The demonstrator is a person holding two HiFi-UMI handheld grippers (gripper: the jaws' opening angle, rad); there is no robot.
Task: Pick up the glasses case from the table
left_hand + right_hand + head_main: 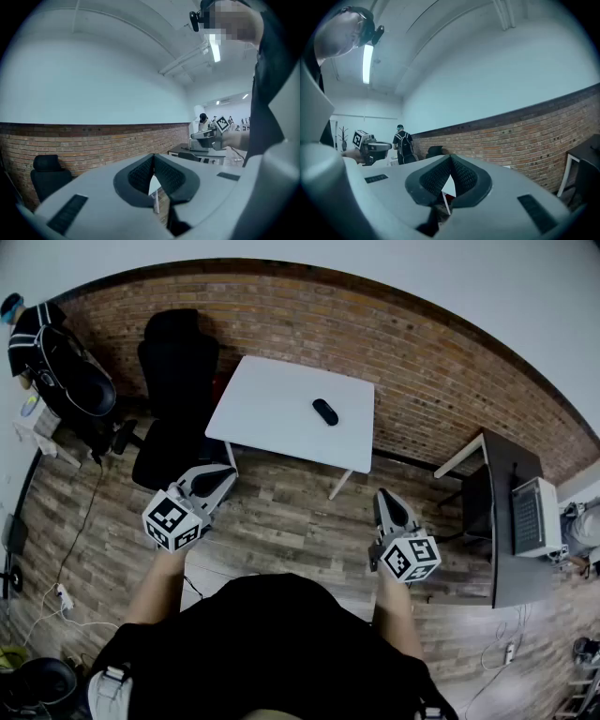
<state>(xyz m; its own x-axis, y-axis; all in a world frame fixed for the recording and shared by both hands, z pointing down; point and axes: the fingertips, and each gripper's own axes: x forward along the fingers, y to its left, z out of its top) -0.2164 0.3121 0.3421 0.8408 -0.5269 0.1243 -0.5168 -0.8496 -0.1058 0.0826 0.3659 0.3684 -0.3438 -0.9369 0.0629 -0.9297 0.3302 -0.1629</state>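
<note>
A small black glasses case (pixel 324 412) lies on the white table (pixel 272 413), right of its middle, far ahead of both grippers. My left gripper (pixel 223 476) is held out over the wooden floor short of the table's near left corner, its jaws shut with nothing between them (pixel 153 161). My right gripper (pixel 385 499) hangs level over the floor to the right of the table's near right leg, also shut and empty (pixel 451 164). Each gripper view shows the brick wall and only a sliver of the table past the jaw tips.
A black office chair (pixel 173 390) stands against the table's left side. A dark desk with a laptop (pixel 534 517) is at the right. A person with a backpack (pixel 42 352) stands at the far left. Cables and a power strip (pixel 61 596) lie on the floor at left.
</note>
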